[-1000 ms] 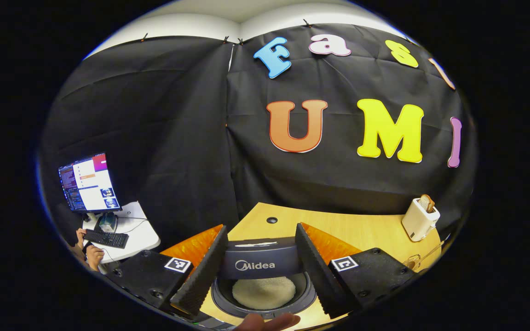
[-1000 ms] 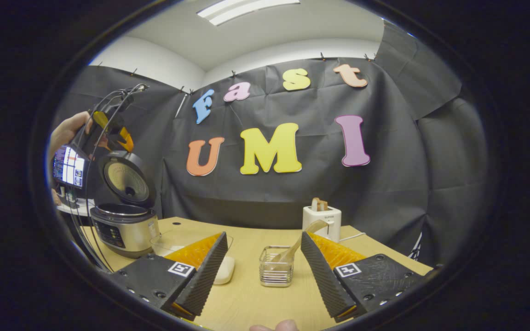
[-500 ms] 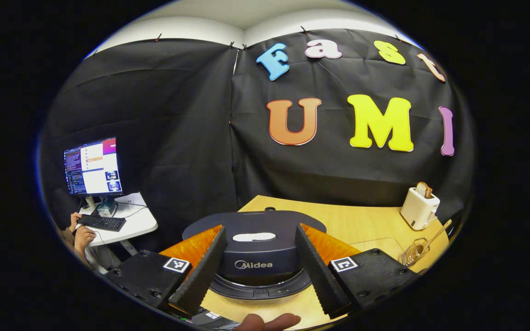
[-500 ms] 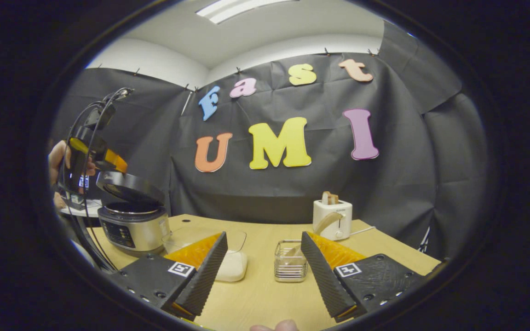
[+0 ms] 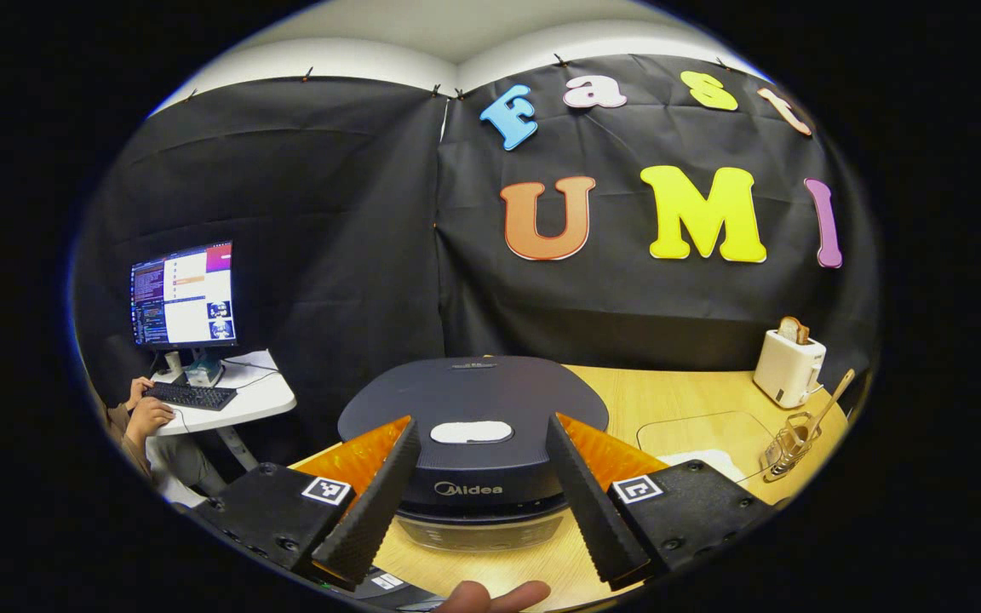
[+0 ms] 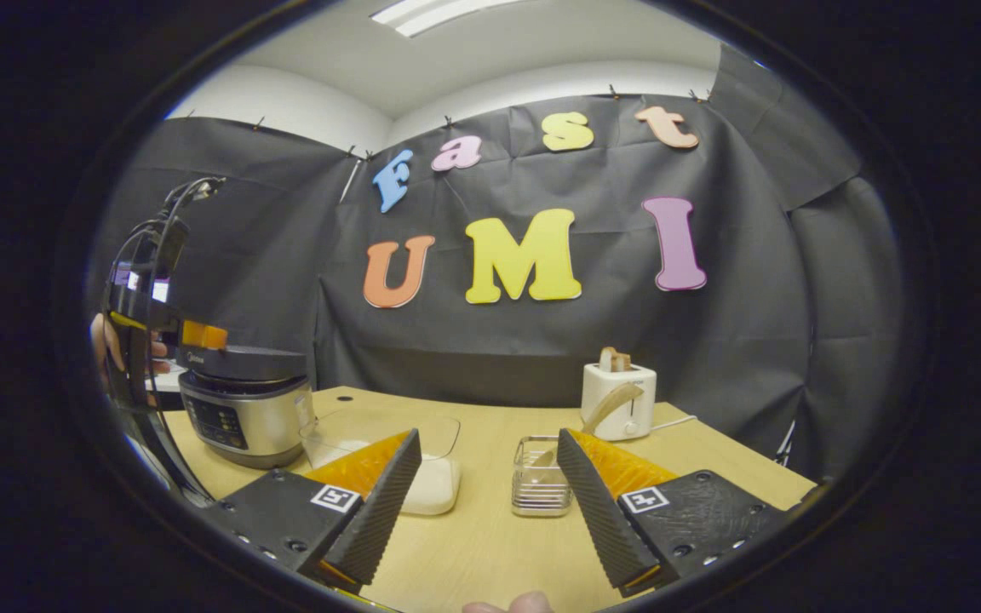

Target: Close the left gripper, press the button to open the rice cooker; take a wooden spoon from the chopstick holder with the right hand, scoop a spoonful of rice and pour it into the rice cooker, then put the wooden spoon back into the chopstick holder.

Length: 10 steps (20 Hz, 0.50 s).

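Wooden table (image 6: 490,528), black booth wall behind. We watch rice cooker (image 5: 473,443) lid drop from raised to shut under left gripper (image 5: 475,489), fingers spread. Right gripper (image 6: 486,502) spread, empty. Wooden spoon (image 6: 605,409) back in chopstick holder (image 6: 540,487); task looks finished.

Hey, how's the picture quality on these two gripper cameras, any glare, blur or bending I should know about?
Left gripper view: sharp, evenly lit; the fisheye bows the table edge; the monitor glows bright but unclipped; rice cooker lid matte, no glare. Right gripper view: the ceiling light is blown out; the far-left left gripper is squeezed by edge distortion; the toaster is crisp.
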{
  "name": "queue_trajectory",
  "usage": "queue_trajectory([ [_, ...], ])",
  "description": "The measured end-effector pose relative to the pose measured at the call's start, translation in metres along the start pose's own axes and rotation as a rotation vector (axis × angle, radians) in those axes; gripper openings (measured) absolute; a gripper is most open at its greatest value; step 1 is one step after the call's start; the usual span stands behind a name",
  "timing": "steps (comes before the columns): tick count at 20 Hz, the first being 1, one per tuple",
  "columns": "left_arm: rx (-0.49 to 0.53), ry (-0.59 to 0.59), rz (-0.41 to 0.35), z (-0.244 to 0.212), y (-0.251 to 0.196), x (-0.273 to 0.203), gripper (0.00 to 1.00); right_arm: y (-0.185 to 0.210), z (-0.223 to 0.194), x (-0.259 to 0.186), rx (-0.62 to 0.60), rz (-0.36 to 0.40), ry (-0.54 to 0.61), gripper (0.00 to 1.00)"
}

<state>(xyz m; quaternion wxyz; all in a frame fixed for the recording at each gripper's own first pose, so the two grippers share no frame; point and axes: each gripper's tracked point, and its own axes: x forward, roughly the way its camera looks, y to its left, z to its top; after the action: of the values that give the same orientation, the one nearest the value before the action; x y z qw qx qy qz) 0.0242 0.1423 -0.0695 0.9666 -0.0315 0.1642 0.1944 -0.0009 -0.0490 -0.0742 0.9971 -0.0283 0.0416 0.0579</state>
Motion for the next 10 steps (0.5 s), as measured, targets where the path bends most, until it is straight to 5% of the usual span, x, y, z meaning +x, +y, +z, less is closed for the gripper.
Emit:
queue_trajectory([
  [10, 0.006, -0.046, 0.006, -0.006, -0.002, -0.001, 0.96, 0.002, -0.013, 0.011, 0.001, 0.000, 0.034, 0.95],
])
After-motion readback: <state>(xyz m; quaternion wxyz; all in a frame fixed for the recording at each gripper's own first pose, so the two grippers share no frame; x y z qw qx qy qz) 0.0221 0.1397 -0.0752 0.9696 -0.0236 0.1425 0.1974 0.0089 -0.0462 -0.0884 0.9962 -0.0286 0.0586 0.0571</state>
